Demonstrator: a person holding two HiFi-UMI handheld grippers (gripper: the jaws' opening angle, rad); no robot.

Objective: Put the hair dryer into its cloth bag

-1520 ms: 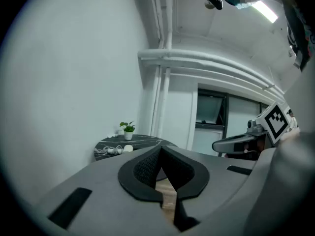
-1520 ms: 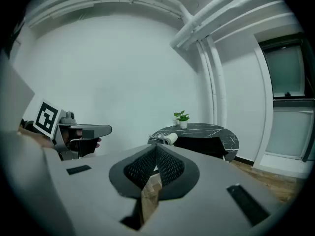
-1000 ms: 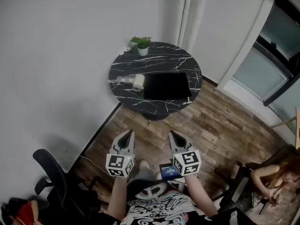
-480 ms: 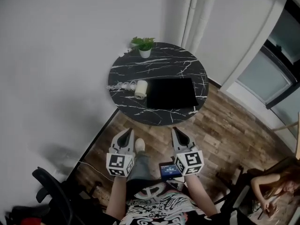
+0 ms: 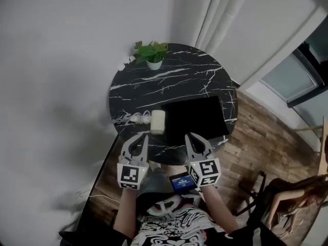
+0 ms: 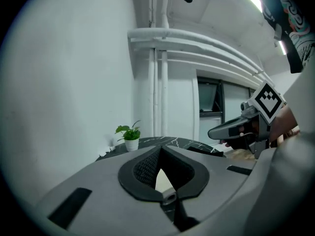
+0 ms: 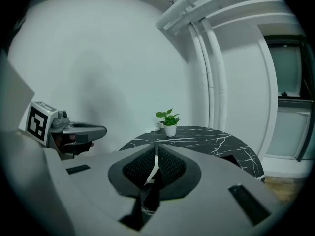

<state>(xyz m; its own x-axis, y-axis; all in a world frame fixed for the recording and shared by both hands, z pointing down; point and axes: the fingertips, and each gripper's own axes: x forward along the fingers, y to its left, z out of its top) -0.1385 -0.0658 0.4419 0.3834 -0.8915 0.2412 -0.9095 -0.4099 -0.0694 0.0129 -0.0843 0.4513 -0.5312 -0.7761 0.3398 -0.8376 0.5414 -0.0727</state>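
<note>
- I am holding my left gripper (image 5: 138, 139) and right gripper (image 5: 191, 137) closed, both empty.
- With closed jaws, I am risking shoving the hair dryer (image 5: 158, 122) off the table's (image 5: 169, 81) near edge.

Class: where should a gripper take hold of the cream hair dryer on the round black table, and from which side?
Across the barrel of the cream cylindrical hair dryer, probably from the near edge of the black marble table. The barrel points away from that edge; its white cord trails left and the flat black cloth bag lies close on its right.
</note>
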